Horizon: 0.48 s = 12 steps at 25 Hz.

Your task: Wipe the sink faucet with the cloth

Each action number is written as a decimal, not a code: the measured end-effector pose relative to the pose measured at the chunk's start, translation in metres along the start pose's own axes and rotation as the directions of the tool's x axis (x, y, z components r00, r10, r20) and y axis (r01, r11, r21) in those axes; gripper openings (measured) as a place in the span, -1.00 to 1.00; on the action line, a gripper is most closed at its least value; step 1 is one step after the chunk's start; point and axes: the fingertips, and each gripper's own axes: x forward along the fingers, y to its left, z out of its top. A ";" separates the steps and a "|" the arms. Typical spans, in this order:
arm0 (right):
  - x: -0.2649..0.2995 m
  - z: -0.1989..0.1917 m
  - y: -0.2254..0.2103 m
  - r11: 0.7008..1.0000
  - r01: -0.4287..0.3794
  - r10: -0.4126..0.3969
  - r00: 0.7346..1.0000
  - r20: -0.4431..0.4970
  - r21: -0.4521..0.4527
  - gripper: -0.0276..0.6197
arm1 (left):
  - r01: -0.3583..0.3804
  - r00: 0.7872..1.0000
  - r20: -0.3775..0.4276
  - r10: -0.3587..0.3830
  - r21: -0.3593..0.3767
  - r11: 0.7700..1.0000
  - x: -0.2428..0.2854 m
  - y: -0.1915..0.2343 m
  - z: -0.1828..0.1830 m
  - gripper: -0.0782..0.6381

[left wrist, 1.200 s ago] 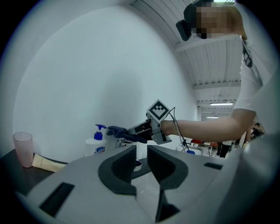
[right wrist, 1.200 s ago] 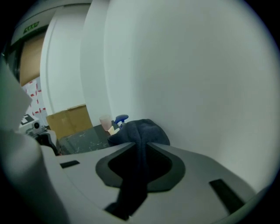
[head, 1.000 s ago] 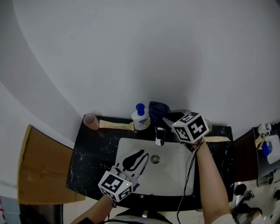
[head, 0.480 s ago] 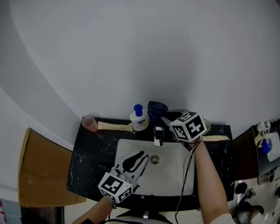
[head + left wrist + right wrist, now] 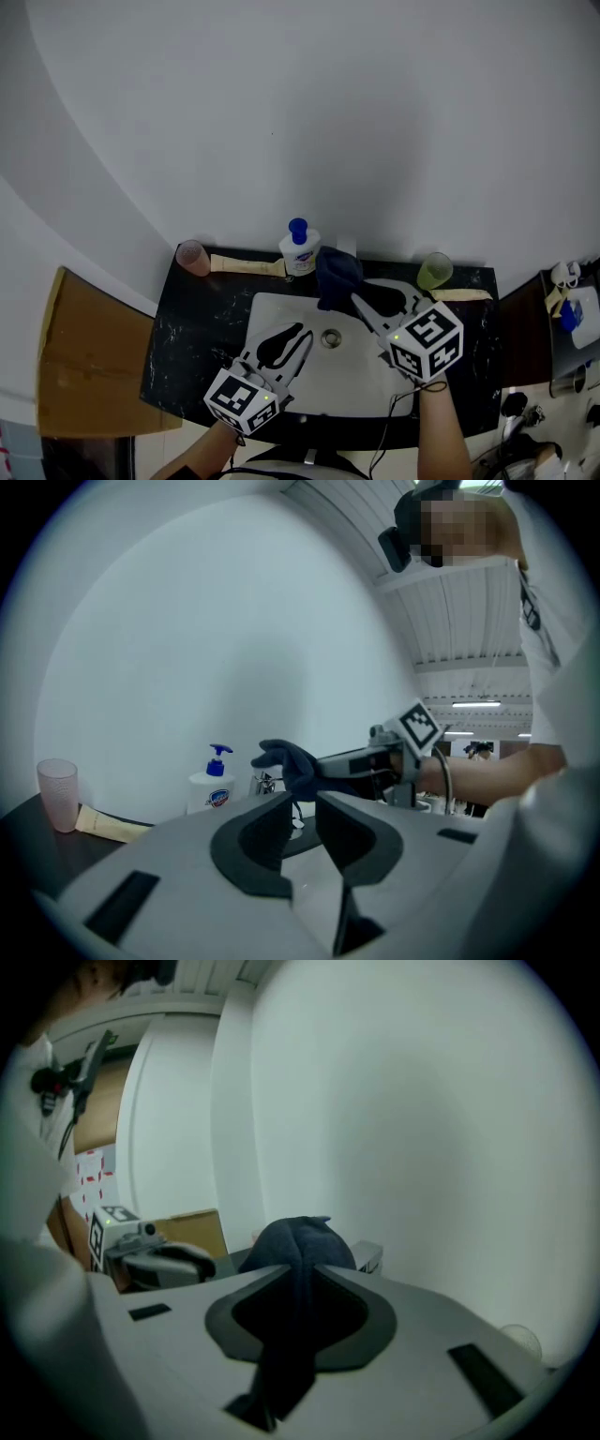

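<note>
head view: black counter (image 5: pixel 202 319), white sink (image 5: pixel 352 380), grey wall (image 5: pixel 281 122)

The white rectangular sink basin (image 5: pixel 349 380) is sitting in the black stone counter (image 5: pixel 187 323). Along the far edge the pink plastic cup (image 5: pixel 193 258) is standing left, the white pump soap bottle (image 5: pixel 300 253) mid-left, the green plastic cup (image 5: pixel 434 272) right. The dark blue cloth (image 5: pixel 337 274) is hanging just right of the bottle.

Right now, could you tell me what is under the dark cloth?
The faucet, mostly covered: only a chrome edge shows beside the cloth. Below lies the white sink.
</note>
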 end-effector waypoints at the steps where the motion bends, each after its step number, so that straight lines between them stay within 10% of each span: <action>1: -0.002 -0.013 0.010 1.000 0.004 -0.004 1.000 -0.015 -0.023 -0.70 | -0.004 1.000 -0.005 0.004 0.001 1.000 0.000 0.000 0.000 -0.56; 12: 0.047 -0.072 -0.008 0.999 0.008 -0.016 0.961 -0.274 -0.032 -0.70 | -0.022 1.000 -0.018 0.022 0.013 1.000 -0.004 0.004 -0.003 -0.56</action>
